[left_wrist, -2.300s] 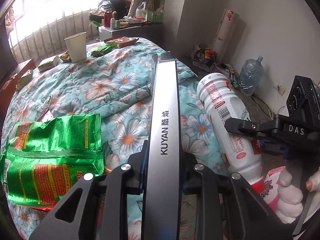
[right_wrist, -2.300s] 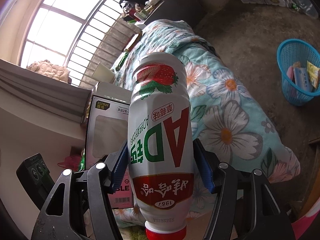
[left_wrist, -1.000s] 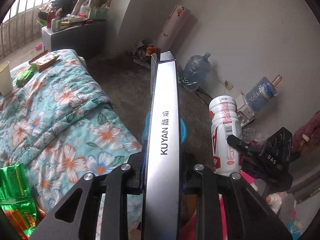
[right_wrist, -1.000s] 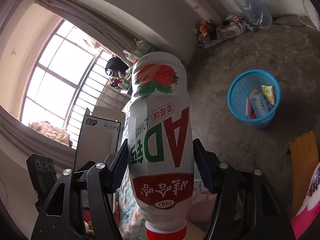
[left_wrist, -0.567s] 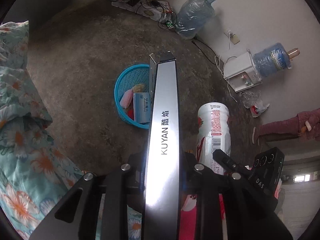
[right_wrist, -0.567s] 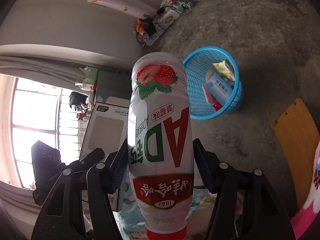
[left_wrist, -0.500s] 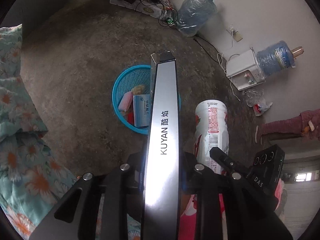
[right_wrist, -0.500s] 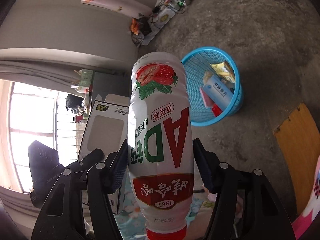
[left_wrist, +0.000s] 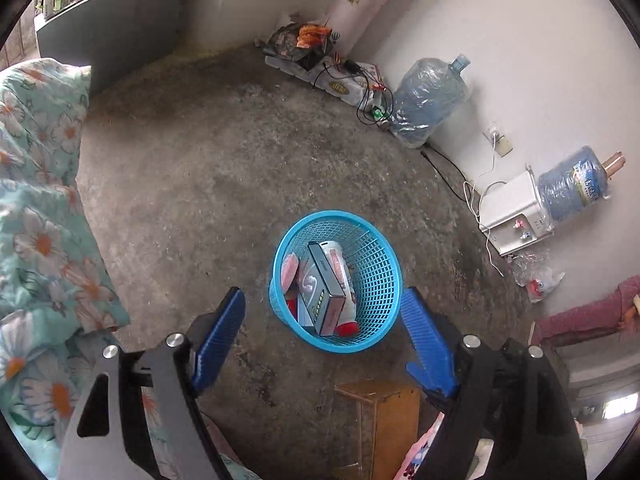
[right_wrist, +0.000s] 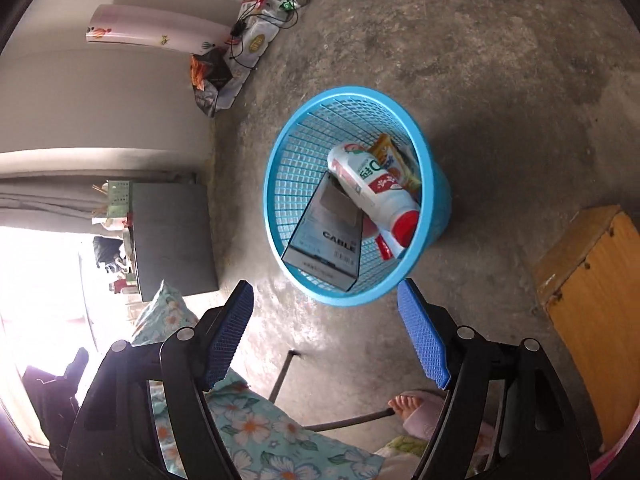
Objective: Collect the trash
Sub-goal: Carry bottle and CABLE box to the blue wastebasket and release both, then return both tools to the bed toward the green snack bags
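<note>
A blue mesh basket (left_wrist: 372, 248) (right_wrist: 296, 152) stands on the concrete floor below both grippers. Inside it lie a grey cable box (left_wrist: 326, 280) (right_wrist: 326, 236) and a white strawberry-drink bottle with a red cap (right_wrist: 374, 188) (left_wrist: 340, 268), among other wrappers. My left gripper (left_wrist: 322, 334) hangs above the basket's near side, its jaws opening with nothing between the blue pads. My right gripper (right_wrist: 326, 328) is also above the basket's near rim, jaws opening and empty.
A flowered quilt (left_wrist: 36, 220) covers the bed at the left. A wooden stool (left_wrist: 380, 420) (right_wrist: 588, 292) stands close to the basket. Water jugs (left_wrist: 428, 100), a dispenser (left_wrist: 516, 220) and cables line the wall. A bare foot (right_wrist: 404, 404) shows below.
Both grippers swung from the bed to above the basket and opened. The box has left the left gripper and the bottle the right; both now lie in the basket.
</note>
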### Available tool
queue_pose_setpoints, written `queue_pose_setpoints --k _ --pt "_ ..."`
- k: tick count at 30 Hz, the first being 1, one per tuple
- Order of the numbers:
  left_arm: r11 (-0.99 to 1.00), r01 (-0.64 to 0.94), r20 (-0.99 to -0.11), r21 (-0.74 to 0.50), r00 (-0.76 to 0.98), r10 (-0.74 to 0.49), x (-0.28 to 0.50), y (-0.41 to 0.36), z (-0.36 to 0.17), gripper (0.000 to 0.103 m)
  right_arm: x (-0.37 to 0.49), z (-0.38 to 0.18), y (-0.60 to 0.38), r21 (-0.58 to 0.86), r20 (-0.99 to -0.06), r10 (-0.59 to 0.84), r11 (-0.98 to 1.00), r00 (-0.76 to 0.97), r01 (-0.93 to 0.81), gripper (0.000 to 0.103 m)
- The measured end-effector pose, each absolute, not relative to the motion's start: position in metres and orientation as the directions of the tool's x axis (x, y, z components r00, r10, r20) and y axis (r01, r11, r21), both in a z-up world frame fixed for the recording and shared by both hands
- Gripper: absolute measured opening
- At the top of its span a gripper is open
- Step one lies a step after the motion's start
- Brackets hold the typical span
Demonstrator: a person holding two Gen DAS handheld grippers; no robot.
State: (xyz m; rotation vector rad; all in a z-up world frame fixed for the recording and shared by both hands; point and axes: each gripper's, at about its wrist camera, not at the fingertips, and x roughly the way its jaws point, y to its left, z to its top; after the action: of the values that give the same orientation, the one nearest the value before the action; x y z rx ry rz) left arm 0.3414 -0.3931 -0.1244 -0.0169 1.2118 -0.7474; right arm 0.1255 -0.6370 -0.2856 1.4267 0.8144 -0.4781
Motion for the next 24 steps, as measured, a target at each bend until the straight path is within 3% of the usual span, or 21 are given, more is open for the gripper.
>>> queue_pose_setpoints --k 6,11,15,19,24 --pt "0.685 0.556 -0.726 -0.472 0.196 -0.659 0.308 -0.340 -0.044 0.078 0.110 -0.235 -0.596 0.638 -0.765 0.113 0.260 0.634 0.725 0.071" --pt "0.657 0.639 -0.645 -0.400 0.312 -0.697 0.253 -0.275 0.019 0.081 0.120 -0.164 -0.544 0.588 -0.752 0.038 0.490 0.658 0.644 0.071" --pt "0.712 0.640 -0.623 -0.288 0.439 -0.647 0.205 -0.210 0.041 0.088 0.125 -0.102 -0.486 0.510 -0.712 -0.003 0.685 0.702 0.520 0.081" --pt "0.779 0.574 -0.603 -0.253 0.536 -0.591 0.168 -0.138 0.040 0.092 0.130 -0.058 -0.420 0.382 -0.680 -0.022 0.843 0.732 0.380 0.092" --pt "0.841 0.500 -0.588 -0.206 0.623 -0.515 0.129 -0.060 0.031 0.093 0.132 -0.038 -0.353 0.290 -0.667 0.021 0.928 0.745 0.234 0.095"
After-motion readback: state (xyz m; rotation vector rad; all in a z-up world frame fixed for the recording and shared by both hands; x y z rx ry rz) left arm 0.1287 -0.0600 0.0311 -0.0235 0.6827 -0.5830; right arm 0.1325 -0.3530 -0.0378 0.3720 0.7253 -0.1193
